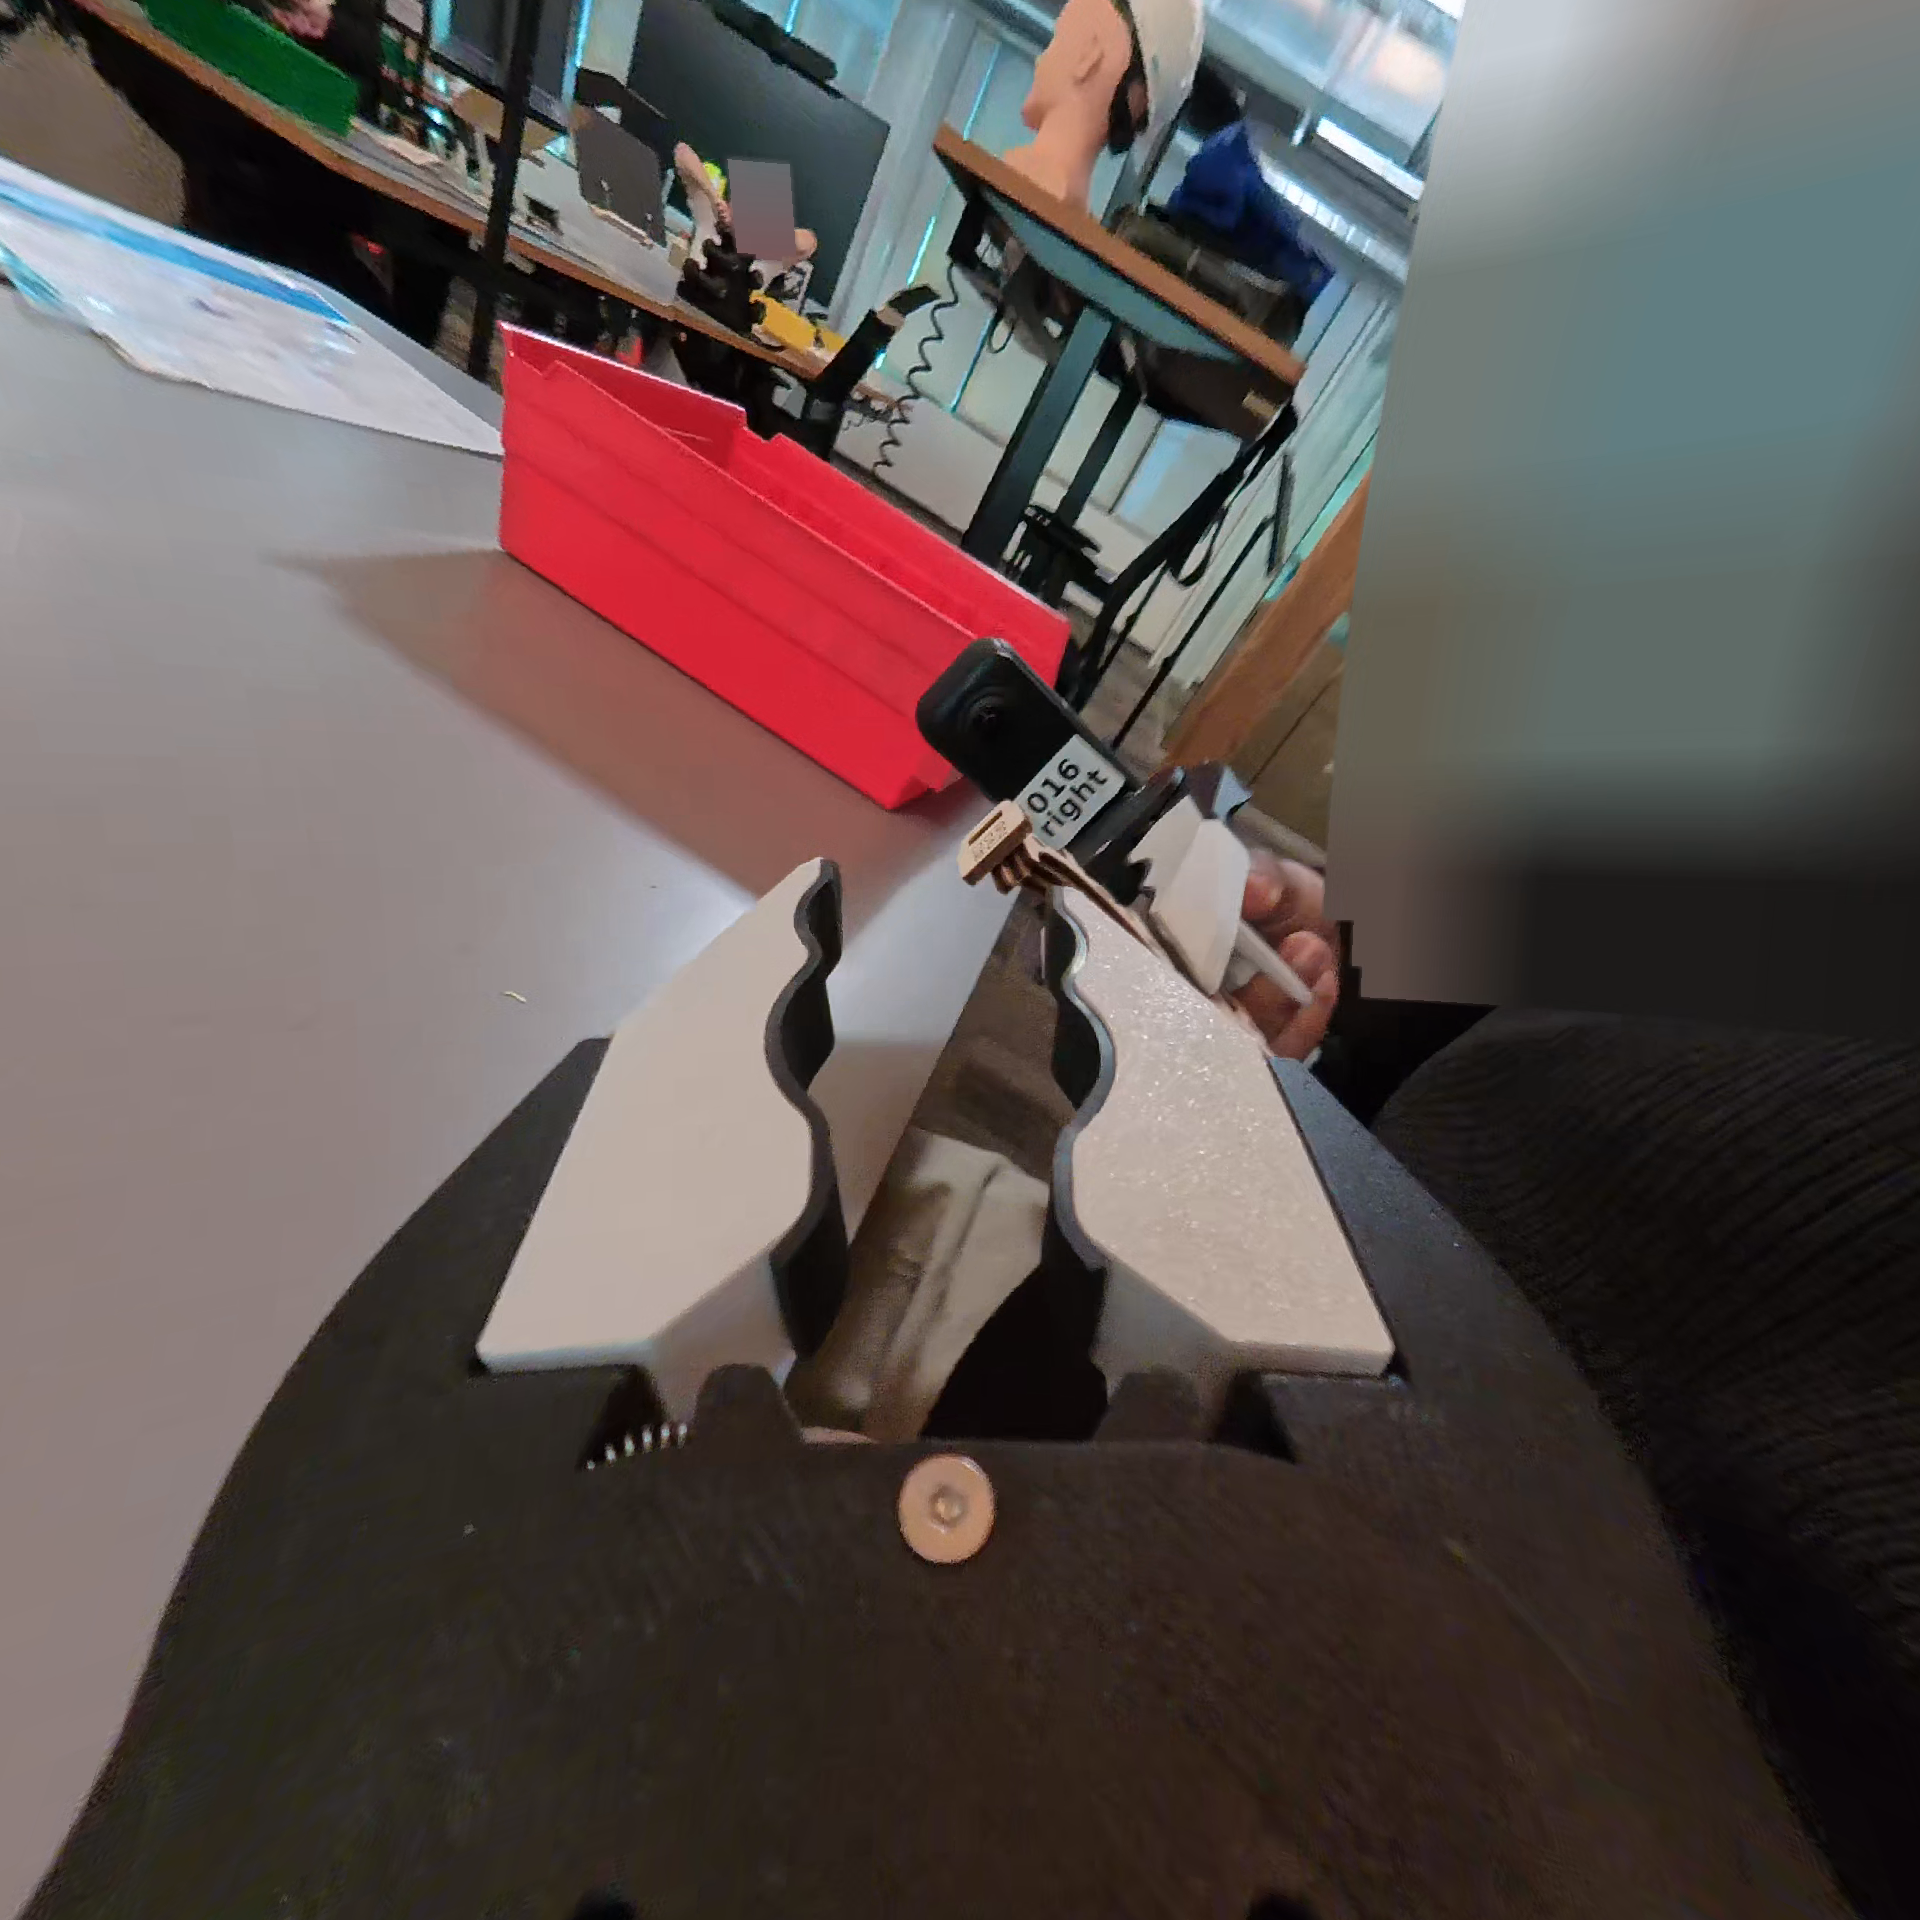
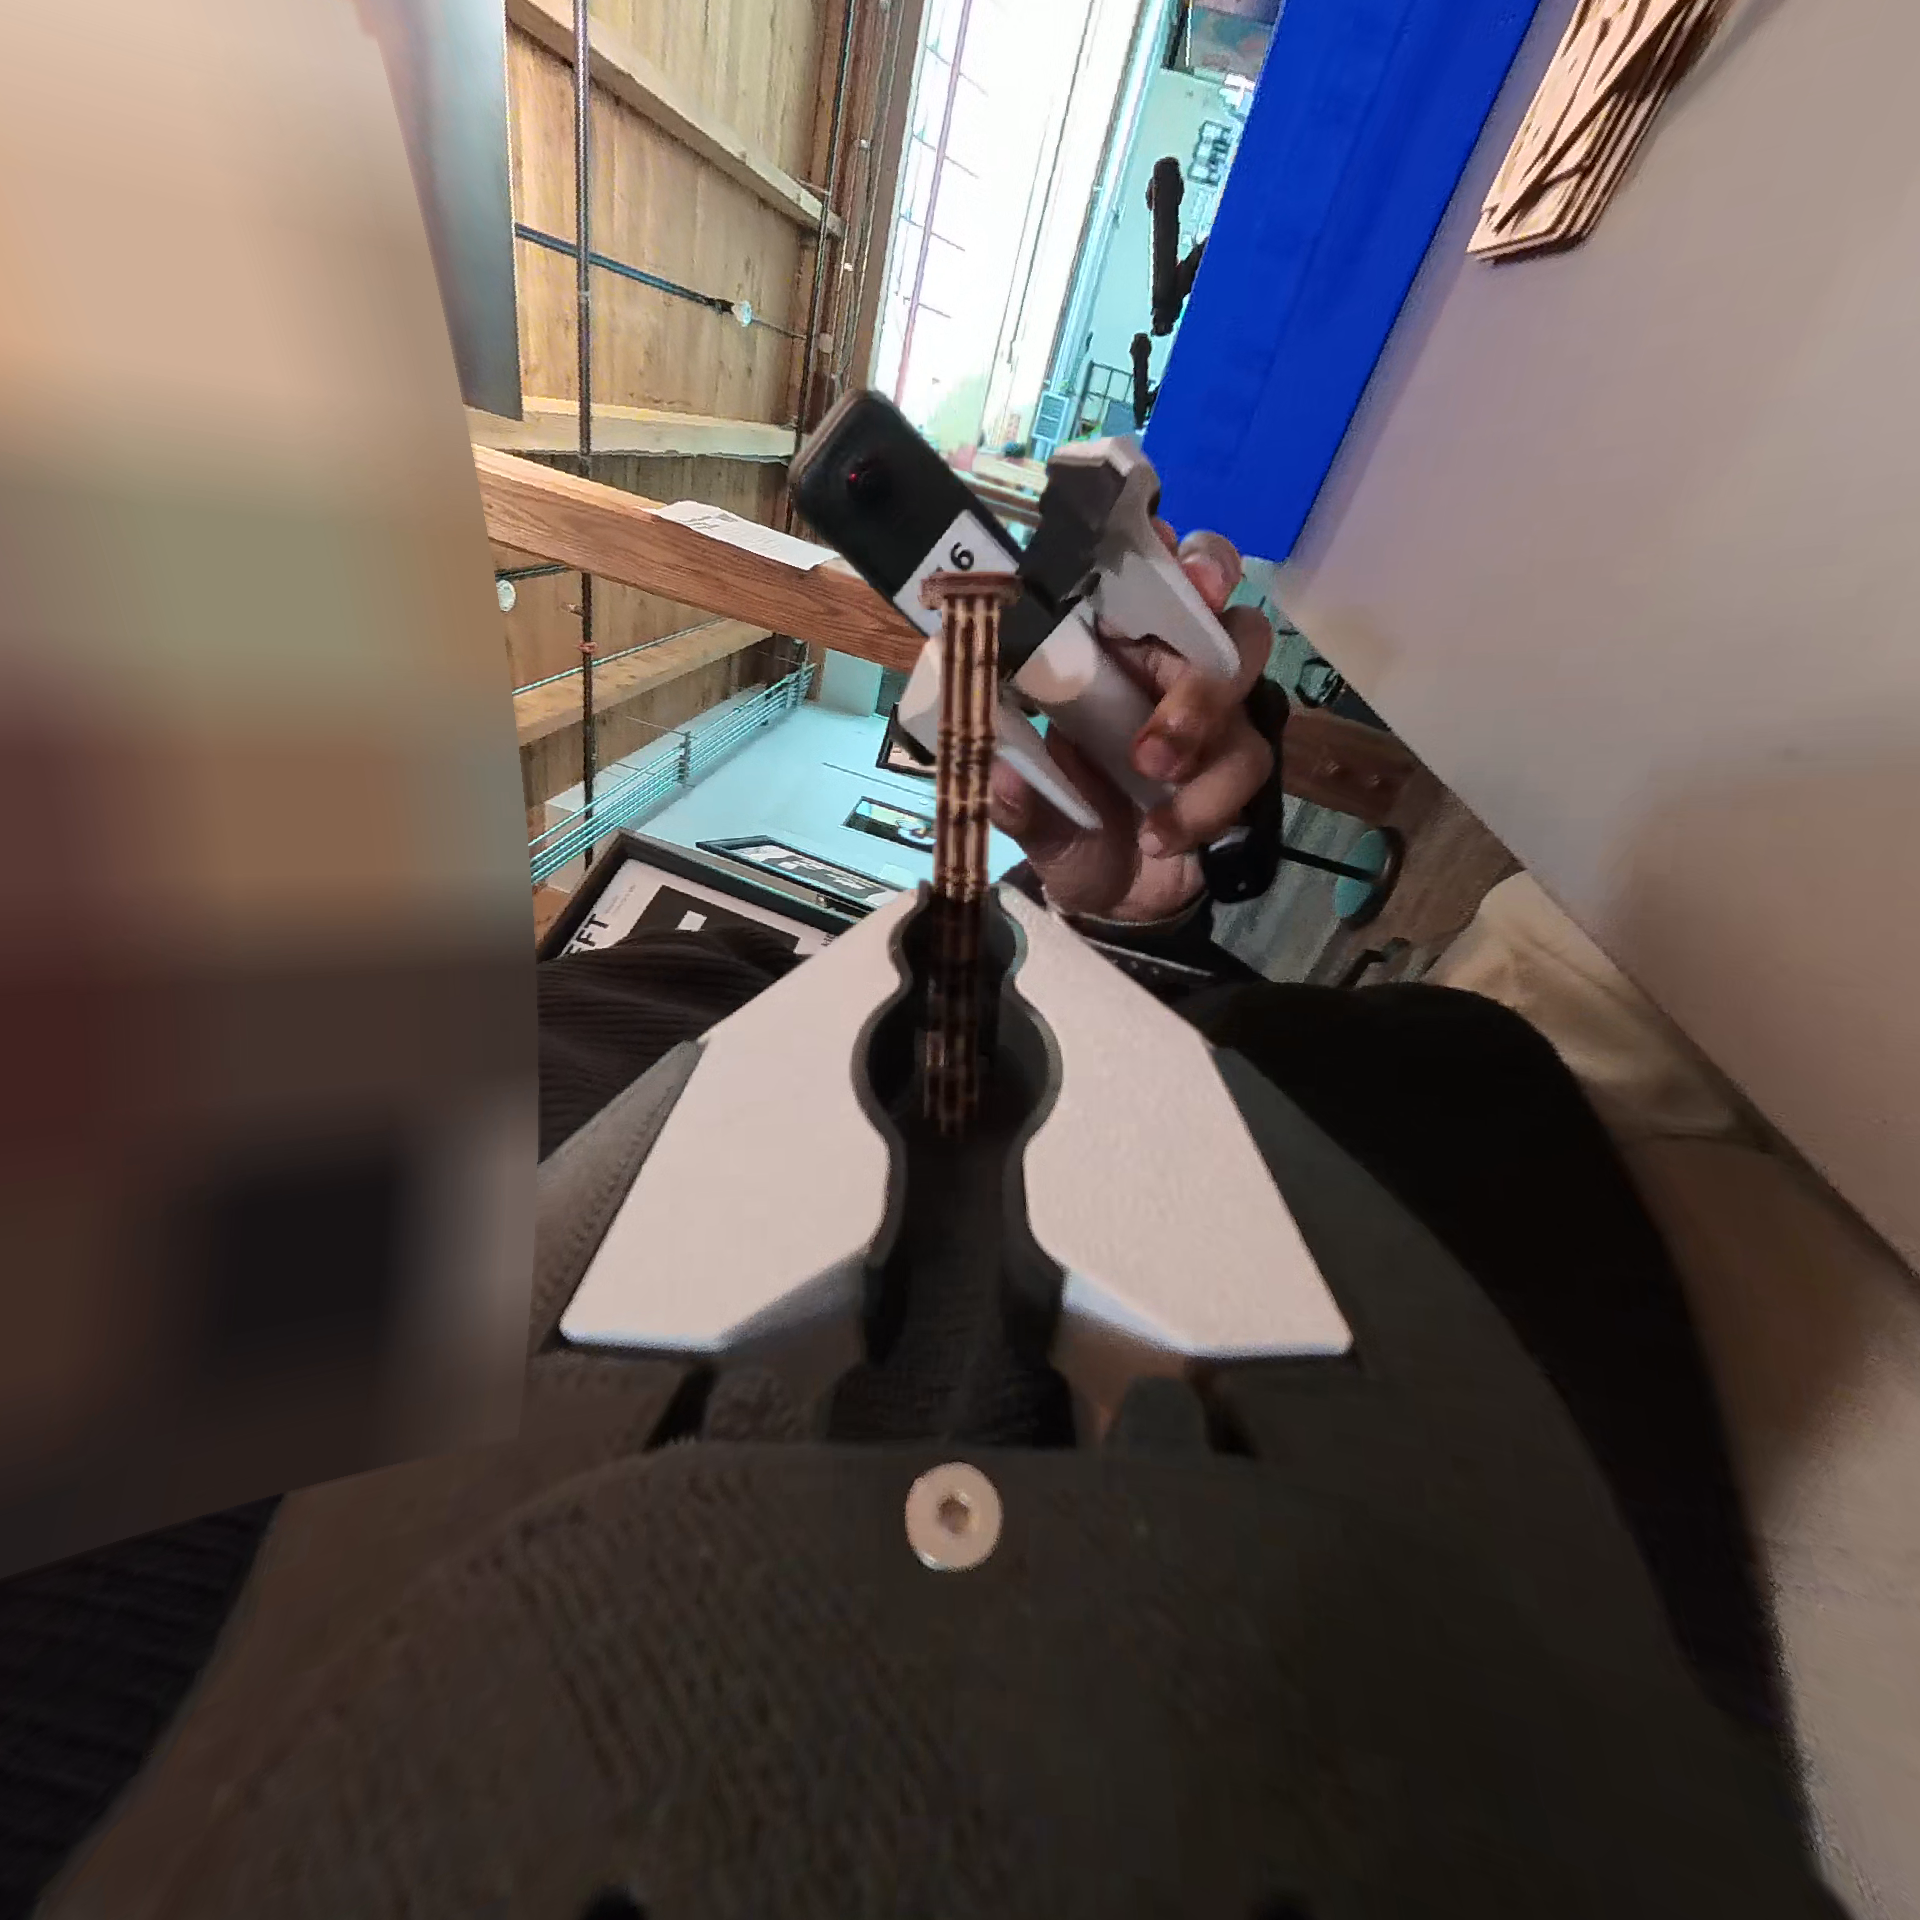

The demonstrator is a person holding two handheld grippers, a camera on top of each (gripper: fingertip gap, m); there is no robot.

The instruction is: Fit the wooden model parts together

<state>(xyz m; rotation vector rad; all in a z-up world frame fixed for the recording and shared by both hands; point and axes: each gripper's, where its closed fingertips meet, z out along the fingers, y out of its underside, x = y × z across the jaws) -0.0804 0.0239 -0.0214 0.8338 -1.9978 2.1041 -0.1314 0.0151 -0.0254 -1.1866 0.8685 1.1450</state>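
In the right wrist view, my right gripper (image 2: 961,906) is shut on a slim stack of laser-cut wooden model parts (image 2: 961,727). The stack sticks straight out past the fingertips, edge on. In the left wrist view, my left gripper (image 1: 940,904) is open and empty above the near edge of the grey table (image 1: 260,831). The end of the wooden stack (image 1: 995,847) shows just beyond its right fingertip (image 1: 1065,935), with the right gripper's camera (image 1: 987,717) behind it. The two grippers face each other closely in the air. A hand (image 2: 1164,769) holds the left gripper.
A red plastic bin (image 1: 727,582) stands on the table beyond the grippers. Printed papers (image 1: 208,301) lie at the far left. A cut wooden sheet (image 2: 1600,114) lies on the table in the right wrist view. The person's dark sleeve (image 1: 1662,1247) is close on the right. About 5 cm separates my left fingertips from my right.
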